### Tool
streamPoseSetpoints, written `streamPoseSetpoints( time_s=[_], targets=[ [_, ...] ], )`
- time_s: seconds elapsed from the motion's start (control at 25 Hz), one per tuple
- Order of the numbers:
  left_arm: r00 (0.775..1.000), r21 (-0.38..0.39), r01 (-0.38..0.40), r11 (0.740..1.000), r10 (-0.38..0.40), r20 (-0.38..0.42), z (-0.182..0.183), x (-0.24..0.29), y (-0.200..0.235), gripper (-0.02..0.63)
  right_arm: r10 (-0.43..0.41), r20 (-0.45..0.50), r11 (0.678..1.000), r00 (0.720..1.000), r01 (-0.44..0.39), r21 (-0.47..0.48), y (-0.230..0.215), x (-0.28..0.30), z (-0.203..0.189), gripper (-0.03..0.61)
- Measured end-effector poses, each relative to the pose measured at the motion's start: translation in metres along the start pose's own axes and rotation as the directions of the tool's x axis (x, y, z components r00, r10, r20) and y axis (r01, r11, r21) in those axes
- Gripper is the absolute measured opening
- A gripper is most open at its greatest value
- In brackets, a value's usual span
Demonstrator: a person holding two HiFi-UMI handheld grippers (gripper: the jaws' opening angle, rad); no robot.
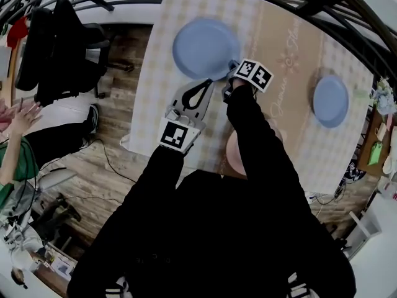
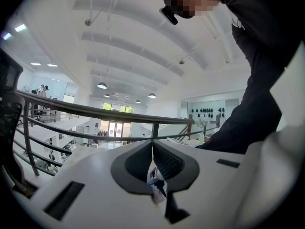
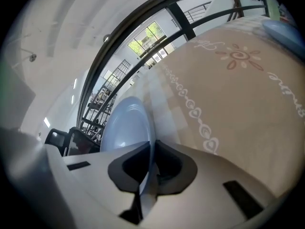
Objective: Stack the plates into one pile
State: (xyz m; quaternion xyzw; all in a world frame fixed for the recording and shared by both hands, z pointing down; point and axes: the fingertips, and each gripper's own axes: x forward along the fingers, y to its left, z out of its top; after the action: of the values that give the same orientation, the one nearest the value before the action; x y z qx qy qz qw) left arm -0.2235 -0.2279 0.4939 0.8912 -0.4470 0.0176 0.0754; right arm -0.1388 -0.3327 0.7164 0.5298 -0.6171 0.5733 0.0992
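Note:
A large blue plate (image 1: 205, 47) lies on the checked tablecloth (image 1: 291, 48) at the far middle of the table. My right gripper (image 1: 232, 73) is at its near right rim and is shut on that rim; in the right gripper view the plate (image 3: 126, 123) runs edge-on between the jaws of the right gripper (image 3: 151, 144). A small blue plate (image 1: 330, 100) lies at the right. A pink plate (image 1: 231, 151) shows partly under my right arm. My left gripper (image 1: 205, 87) is held near the big plate, tilted up toward the ceiling, and the left gripper (image 2: 152, 142) is shut on nothing.
The table's left edge (image 1: 139, 98) borders a wooden floor. A black office chair (image 1: 62, 42) stands at the far left, and a person in green (image 1: 12, 160) sits at the left edge. A dark railing (image 1: 322, 2) curves past the far side.

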Motion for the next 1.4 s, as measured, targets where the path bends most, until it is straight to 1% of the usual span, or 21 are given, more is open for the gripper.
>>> streamPoseSetpoints(
  time_s=[0.2, 0.44, 0.52, 0.68, 0.92, 1.12, 1.4],
  targets=[
    [1.0, 0.001, 0.011, 1.0, -0.011, -0.005, 0.001, -0.006, -0.01, 0.021, 0.006, -0.01, 0.999, 1.0, -0.006, 0.031, -0.012, -0.016, -0.01, 0.025],
    [0.999, 0.018, 0.039, 0.999, -0.039, -0.001, 0.006, -0.011, -0.028, 0.021, 0.04, 0.0, 0.993, 0.999, -0.04, 0.108, -0.024, -0.041, -0.015, 0.021],
    [0.999, 0.023, 0.046, 0.999, -0.046, -0.002, 0.007, -0.013, -0.033, 0.021, 0.047, 0.003, 0.992, 0.999, -0.047, 0.121, -0.027, -0.05, -0.015, 0.021],
    [0.998, 0.036, 0.064, 0.997, -0.064, 0.007, 0.01, -0.017, -0.046, 0.021, 0.045, 0.016, 0.992, 0.999, -0.047, 0.121, -0.038, -0.074, -0.012, 0.025],
    [0.994, 0.047, 0.107, 0.993, -0.107, 0.003, 0.017, -0.024, -0.068, 0.021, 0.068, 0.035, 0.987, 0.997, -0.072, 0.141, -0.053, -0.124, -0.015, 0.025],
    [0.987, 0.057, 0.162, 0.985, -0.162, 0.001, 0.022, -0.022, -0.09, 0.02, 0.048, 0.041, 0.99, 0.998, -0.053, 0.127, -0.079, -0.165, -0.018, 0.028],
    [0.97, 0.065, 0.242, 0.968, -0.242, -0.008, 0.025, -0.016, -0.117, 0.02, 0.024, 0.067, 0.99, 0.997, -0.034, 0.139, -0.115, -0.219, -0.026, 0.029]
  ],
)
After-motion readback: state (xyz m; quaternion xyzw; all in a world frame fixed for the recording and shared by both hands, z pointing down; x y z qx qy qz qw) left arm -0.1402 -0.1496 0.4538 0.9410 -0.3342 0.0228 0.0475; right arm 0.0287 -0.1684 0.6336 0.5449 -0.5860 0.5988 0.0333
